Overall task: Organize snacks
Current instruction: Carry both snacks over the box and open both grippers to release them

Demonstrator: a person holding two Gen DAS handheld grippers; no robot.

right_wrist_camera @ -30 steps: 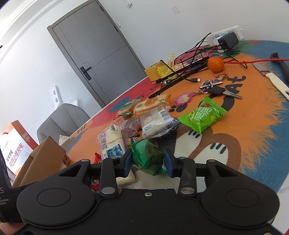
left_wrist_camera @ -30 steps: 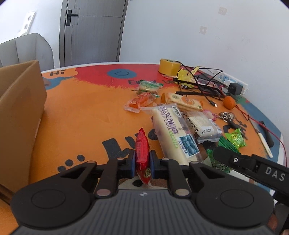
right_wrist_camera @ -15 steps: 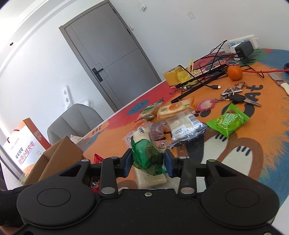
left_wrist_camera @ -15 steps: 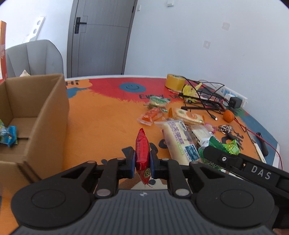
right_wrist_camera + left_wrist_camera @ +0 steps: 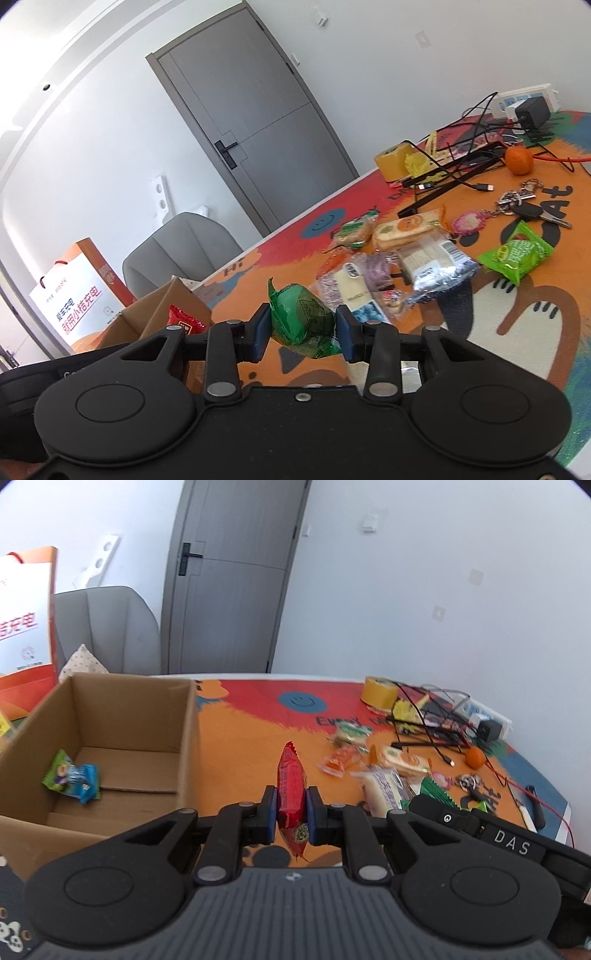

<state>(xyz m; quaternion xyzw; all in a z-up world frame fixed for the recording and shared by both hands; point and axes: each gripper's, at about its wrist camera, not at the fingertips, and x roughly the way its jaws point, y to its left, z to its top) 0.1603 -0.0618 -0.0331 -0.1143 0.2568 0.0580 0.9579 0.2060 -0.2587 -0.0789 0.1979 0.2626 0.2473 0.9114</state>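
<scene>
My left gripper (image 5: 291,812) is shut on a red snack packet (image 5: 291,786) and holds it above the mat, just right of an open cardboard box (image 5: 140,716). A green-and-blue snack (image 5: 72,777) lies inside the box. My right gripper (image 5: 301,332) is shut on a dark green snack packet (image 5: 301,326), raised over the mat. The box (image 5: 173,306) and the red packet (image 5: 183,321) show at its left. Several more snacks (image 5: 399,254) lie in a loose pile on the mat, with a bright green packet (image 5: 515,254) to their right.
Yellow tape roll (image 5: 380,694), tangled cables (image 5: 432,720), power strip (image 5: 487,720), an orange (image 5: 519,160) and keys (image 5: 517,205) sit at the far right of the round table. A grey chair (image 5: 107,627) and an orange-white paper bag (image 5: 26,624) stand behind the box.
Both grippers have lifted with their packets and swung left toward the cardboard box. The box's inside has come into the left wrist view.
</scene>
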